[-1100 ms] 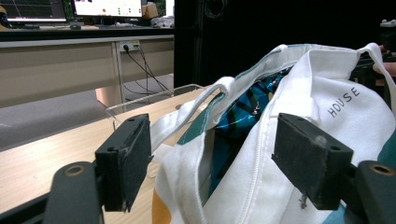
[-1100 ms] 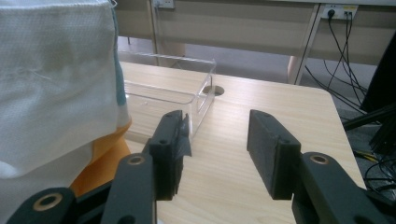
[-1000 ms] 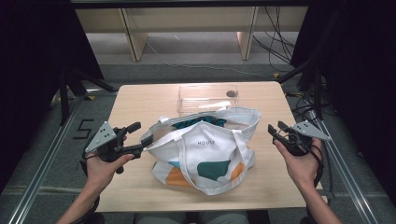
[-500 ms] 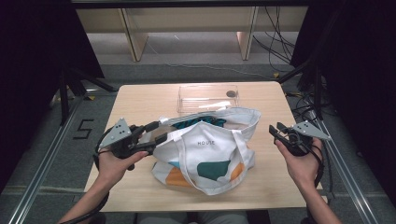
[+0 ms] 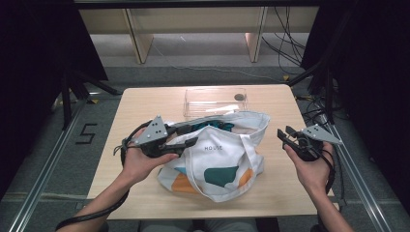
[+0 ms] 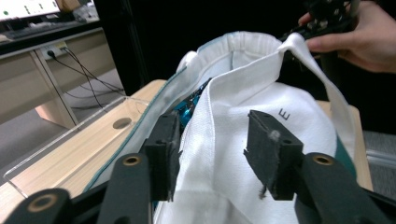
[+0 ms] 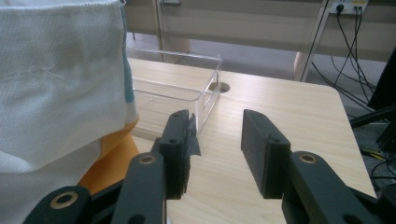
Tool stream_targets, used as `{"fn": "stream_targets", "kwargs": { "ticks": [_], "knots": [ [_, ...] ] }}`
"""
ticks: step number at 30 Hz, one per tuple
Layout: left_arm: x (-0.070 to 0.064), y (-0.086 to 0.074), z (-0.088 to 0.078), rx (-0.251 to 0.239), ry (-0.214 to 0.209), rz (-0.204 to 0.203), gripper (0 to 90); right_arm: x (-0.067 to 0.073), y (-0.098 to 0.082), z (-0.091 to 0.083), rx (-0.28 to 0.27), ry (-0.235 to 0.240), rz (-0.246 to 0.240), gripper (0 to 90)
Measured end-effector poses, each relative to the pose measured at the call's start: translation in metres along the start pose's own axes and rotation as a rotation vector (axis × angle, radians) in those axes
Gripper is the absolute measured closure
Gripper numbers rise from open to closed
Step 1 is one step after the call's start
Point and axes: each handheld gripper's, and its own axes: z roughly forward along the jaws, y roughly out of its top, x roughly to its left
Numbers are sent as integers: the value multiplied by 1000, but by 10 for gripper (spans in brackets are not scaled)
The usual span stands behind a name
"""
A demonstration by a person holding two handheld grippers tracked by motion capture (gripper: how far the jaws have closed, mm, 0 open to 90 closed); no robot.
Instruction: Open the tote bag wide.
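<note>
White tote bag (image 5: 220, 154) printed "HOUSE" sits centre of the wooden table (image 5: 145, 104) in the high view, its open mouth facing the clear plastic box (image 5: 215, 100) just above it in frame. Left gripper (image 5: 186, 135), centre-left, has its jaws astride the bag's near rim fabric; they have just been closing but gaps show beside both pads, so no grip yet. Right gripper (image 5: 286, 134), centre-right, hangs part open and empty, just beside the bag's right side.
</note>
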Motion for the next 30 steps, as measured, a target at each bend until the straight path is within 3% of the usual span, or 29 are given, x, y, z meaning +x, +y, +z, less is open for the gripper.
{"fn": "stream_targets", "kwargs": {
  "ticks": [1, 2, 4, 5, 6, 7, 8, 9, 13, 14, 16, 19, 26, 30],
  "knots": [
    [1, 1, 3, 4, -7, -4, 547, -1, -1, 1, 2, -1, -12, 626],
    [2, 1, 7, 24, -14, -1, 547, 1, -1, 2, 4, -4, 20, 626],
    [3, 2, 13, 48, -21, 9, 554, -1, -1, 4, 2, 14, -13, 627],
    [4, 2, 16, 66, -26, 14, 556, 1, -1, 3, 16, 11, 17, 627],
    [5, 1, 18, 82, -33, 19, 556, 1, -1, 3, 16, 11, 17, 627],
    [5, 2, 23, 108, -32, 37, 563, 0, -2, 5, -7, 2, -2, 627],
    [5, 2, 23, 108, -32, 37, 570, 0, -2, 5, -7, 2, -2, 627],
    [6, 4, 28, 130, -37, 67, 577, 1, -2, 5, -7, 2, 8, 626],
    [8, 7, 32, 150, -33, 71, 641, 4, -2, 3, 22, 13, 46, 625],
    [8, 8, 33, 157, -31, 71, 641, 4, -2, 3, 22, 13, 46, 625],
    [8, 11, 34, 159, -24, 63, 703, 0, -3, 5, 12, 30, -4, 624],
    [10, 13, 35, 178, -12, 57, 748, 1, -3, 5, 13, 20, 13, 624],
    [8, 14, 34, 181, 9, 51, 837, 3, -2, 4, 35, 27, 37, 624],
    [5, 21, 21, 117, -11, 38, 875, 0, -2, 6, 9, 34, -5, 624]
  ]
}}
